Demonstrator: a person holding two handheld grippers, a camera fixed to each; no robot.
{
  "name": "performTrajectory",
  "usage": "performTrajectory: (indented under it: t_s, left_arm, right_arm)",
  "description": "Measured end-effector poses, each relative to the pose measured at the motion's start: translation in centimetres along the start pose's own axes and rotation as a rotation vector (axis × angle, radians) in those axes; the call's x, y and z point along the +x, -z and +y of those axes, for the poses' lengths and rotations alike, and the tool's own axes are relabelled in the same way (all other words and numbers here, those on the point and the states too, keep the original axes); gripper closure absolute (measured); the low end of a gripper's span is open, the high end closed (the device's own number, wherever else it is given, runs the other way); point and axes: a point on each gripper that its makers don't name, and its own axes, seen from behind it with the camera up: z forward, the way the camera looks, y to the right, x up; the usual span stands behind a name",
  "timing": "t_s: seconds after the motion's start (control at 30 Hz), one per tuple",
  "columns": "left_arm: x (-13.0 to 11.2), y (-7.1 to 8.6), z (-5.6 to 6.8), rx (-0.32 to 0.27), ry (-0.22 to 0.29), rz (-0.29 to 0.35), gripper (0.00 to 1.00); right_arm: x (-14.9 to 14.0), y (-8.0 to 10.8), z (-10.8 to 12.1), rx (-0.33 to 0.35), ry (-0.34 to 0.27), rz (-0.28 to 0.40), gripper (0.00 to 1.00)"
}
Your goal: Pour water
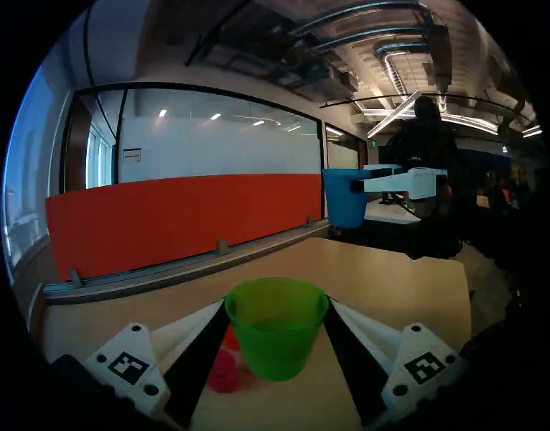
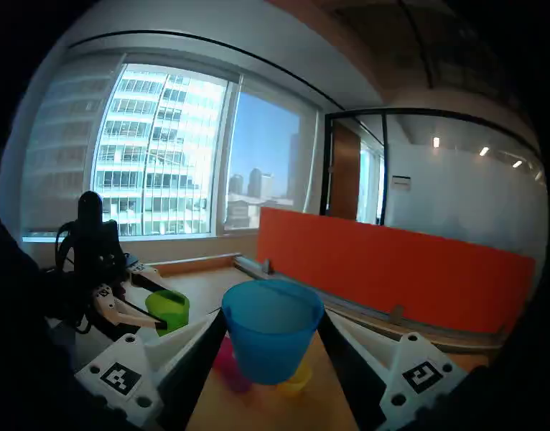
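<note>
A green cup (image 1: 276,327) stands upright between the fingers of my left gripper (image 1: 275,337), which is shut on it above the wooden table (image 1: 390,280). A pink cup (image 1: 223,370) sits on the table below it. Farther off at the right, the right gripper holds a blue cup (image 1: 345,195) in the air. In the right gripper view, my right gripper (image 2: 272,345) is shut on that blue cup (image 2: 272,327), held upright. Under it lie a pink cup (image 2: 227,366) and a yellow cup (image 2: 295,381). To the left, the left gripper holds the green cup (image 2: 167,307).
An orange partition (image 1: 182,219) with a metal rail runs along the far edge of the table. A glass-walled room stands behind it. Large windows (image 2: 160,151) face tall buildings. A person (image 1: 426,144) stands behind the right gripper.
</note>
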Motion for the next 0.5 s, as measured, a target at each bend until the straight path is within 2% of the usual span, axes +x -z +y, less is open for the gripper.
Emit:
performTrajectory:
  t_s: [0.17, 0.5]
  left_arm:
    - [-0.7, 0.0, 0.3, -0.020, 0.007, -0.019, 0.12]
    - [-2.9, -0.4, 0.5, -0.038, -0.011, -0.075, 0.12]
  right_arm:
    - [-1.0, -0.1, -0.2, 0.008, 0.007, -0.011, 0.09]
    - [-4.3, 0.0, -1.0, 0.036, 0.015, -0.063, 0.09]
